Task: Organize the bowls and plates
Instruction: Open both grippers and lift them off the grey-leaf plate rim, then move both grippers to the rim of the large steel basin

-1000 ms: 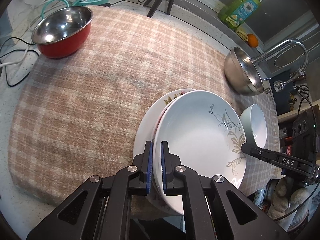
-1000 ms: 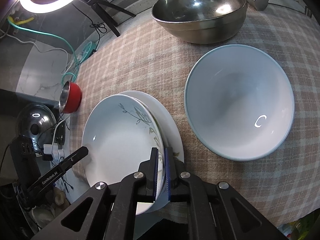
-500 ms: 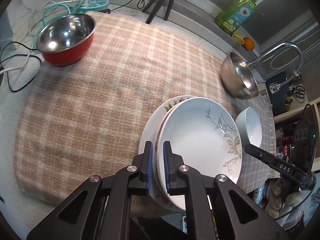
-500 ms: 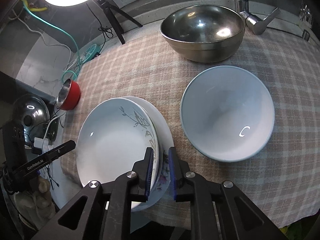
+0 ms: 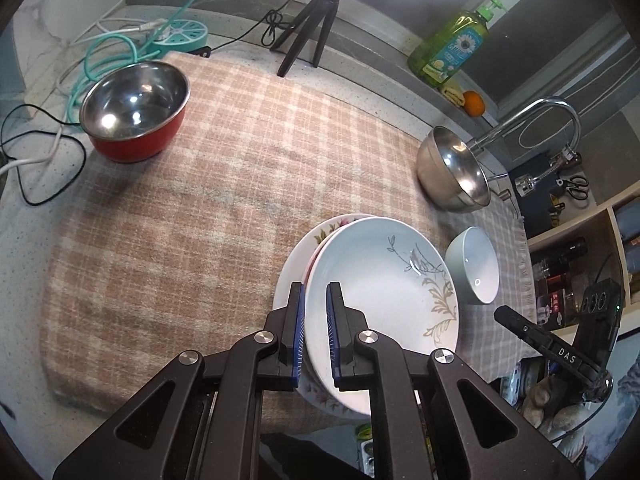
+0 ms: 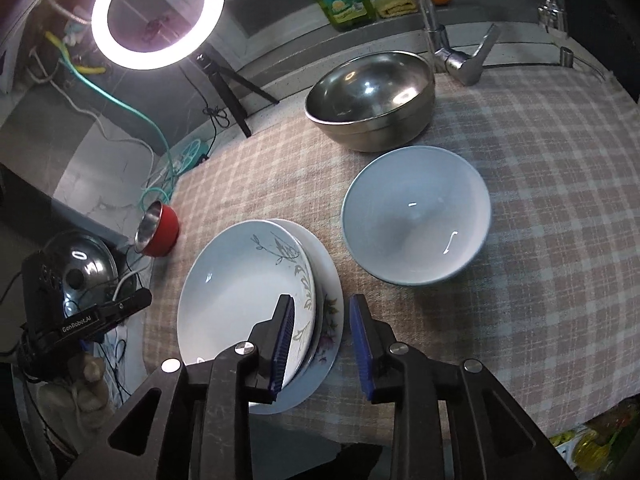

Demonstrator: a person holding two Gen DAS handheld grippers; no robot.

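Observation:
A white plate with a leaf pattern (image 5: 384, 300) lies on a floral plate (image 5: 292, 272) on the checked cloth; the stack also shows in the right wrist view (image 6: 244, 292). My left gripper (image 5: 316, 320) is above the stack's left rim, jaws a little apart, holding nothing. My right gripper (image 6: 320, 336) is open above the stack's right rim. A pale blue bowl (image 6: 416, 216) sits to the right of the plates, a steel bowl (image 6: 372, 100) behind it, and a red bowl (image 5: 136, 112) at the far left.
A tap (image 6: 452, 52) stands by the steel bowl. A tripod (image 5: 312, 32), ring light (image 6: 158, 12), soap bottle (image 5: 452, 44) and orange (image 5: 474, 103) line the back. Cables and a teal hose (image 5: 108, 56) lie at the left.
Both grippers have let go of the plate stack and drawn back and up. The right jaws have opened wide; the left jaws have opened a little.

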